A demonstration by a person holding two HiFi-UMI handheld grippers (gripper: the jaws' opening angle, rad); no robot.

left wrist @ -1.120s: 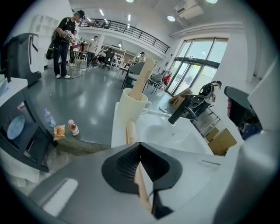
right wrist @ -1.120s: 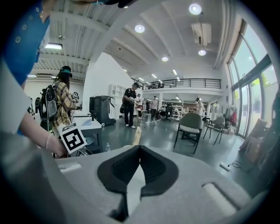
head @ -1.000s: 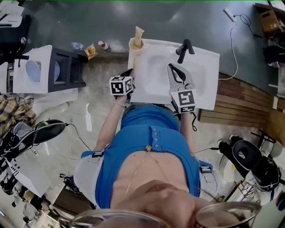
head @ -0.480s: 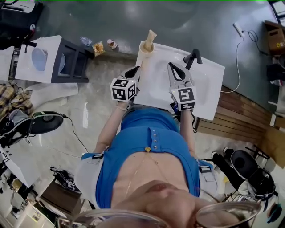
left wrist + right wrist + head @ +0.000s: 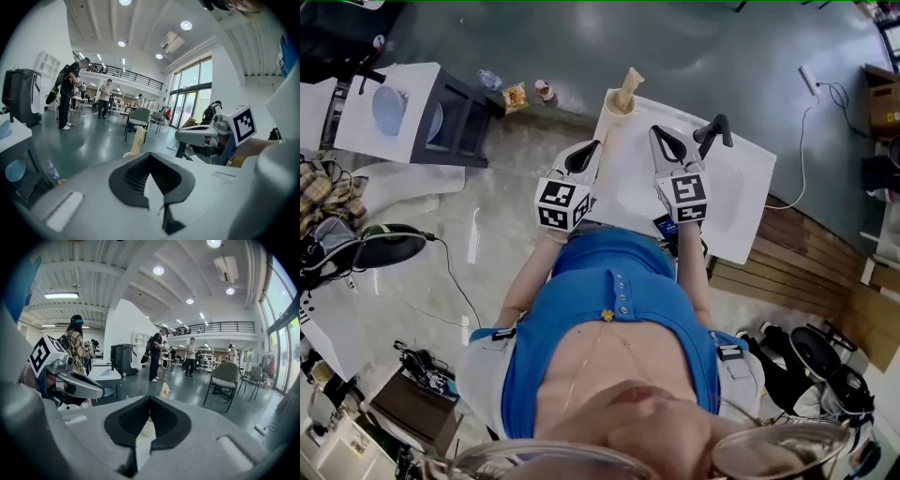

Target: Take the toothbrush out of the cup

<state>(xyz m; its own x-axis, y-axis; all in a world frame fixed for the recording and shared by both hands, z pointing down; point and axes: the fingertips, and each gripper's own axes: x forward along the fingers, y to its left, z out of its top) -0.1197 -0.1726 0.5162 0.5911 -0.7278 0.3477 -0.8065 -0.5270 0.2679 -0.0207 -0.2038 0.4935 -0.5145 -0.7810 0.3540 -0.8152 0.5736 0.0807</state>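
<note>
A cream cup (image 5: 620, 104) stands on the far left corner of the white sink (image 5: 741, 197), with a pale toothbrush (image 5: 628, 84) sticking up out of it. My left gripper (image 5: 591, 148) is shut and empty, over the sink's left edge, a little short of the cup. My right gripper (image 5: 659, 139) is also shut and empty, over the basin to the cup's right. In the left gripper view the toothbrush (image 5: 138, 139) rises just beyond the shut jaw tips (image 5: 150, 157). Through the right gripper (image 5: 150, 399) I see the cup (image 5: 149, 426) and the toothbrush head (image 5: 164, 390).
A black faucet (image 5: 715, 132) stands at the sink's far right. A black stand with a white tray (image 5: 398, 114) is off to the left, with small bottles (image 5: 516, 93) on the floor. Cables (image 5: 450, 272) run across the floor. People (image 5: 157, 352) and chairs (image 5: 225, 380) stand far behind.
The left gripper has come up beside the sink's left edge. The right gripper has slid across the basin towards the cup. Both jaws stay shut.
</note>
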